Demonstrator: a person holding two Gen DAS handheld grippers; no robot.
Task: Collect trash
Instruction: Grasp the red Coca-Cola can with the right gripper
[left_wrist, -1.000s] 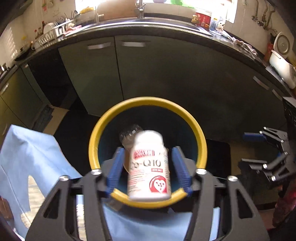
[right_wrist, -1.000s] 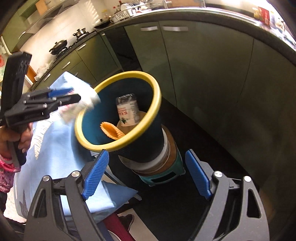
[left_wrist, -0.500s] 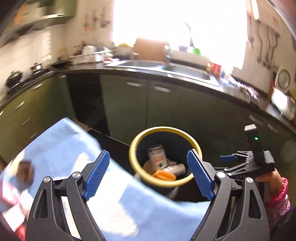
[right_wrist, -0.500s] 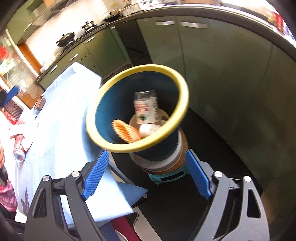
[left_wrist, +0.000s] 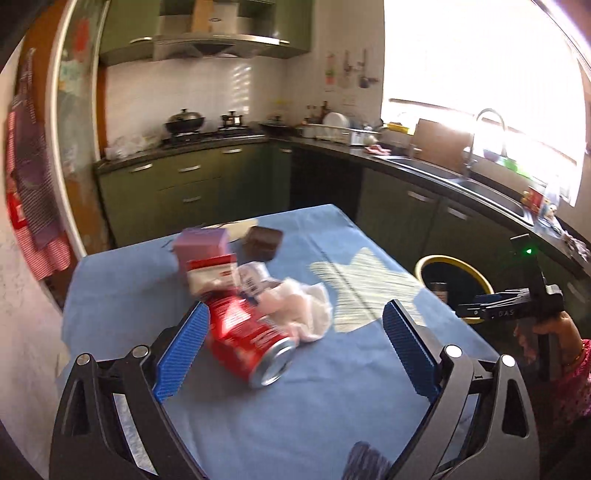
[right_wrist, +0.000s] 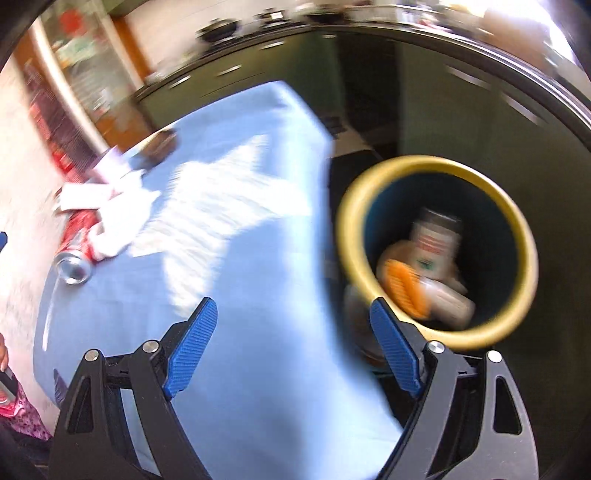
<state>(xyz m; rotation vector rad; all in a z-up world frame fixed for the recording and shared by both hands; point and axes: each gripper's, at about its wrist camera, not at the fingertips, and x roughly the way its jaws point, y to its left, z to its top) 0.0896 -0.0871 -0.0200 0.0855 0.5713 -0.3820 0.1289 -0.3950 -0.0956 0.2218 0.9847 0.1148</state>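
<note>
Hanging wide open and empty, its jaws just having opened, the left gripper (left_wrist: 291, 347) has the red can (left_wrist: 251, 338) lying just ahead by its left finger, tissue (left_wrist: 301, 308) beside it, bare blue cloth (left_wrist: 332, 406) to the right. The right gripper (right_wrist: 293, 345), open and empty, straddles the table edge; the bin (right_wrist: 437, 339) stands just right.
</note>
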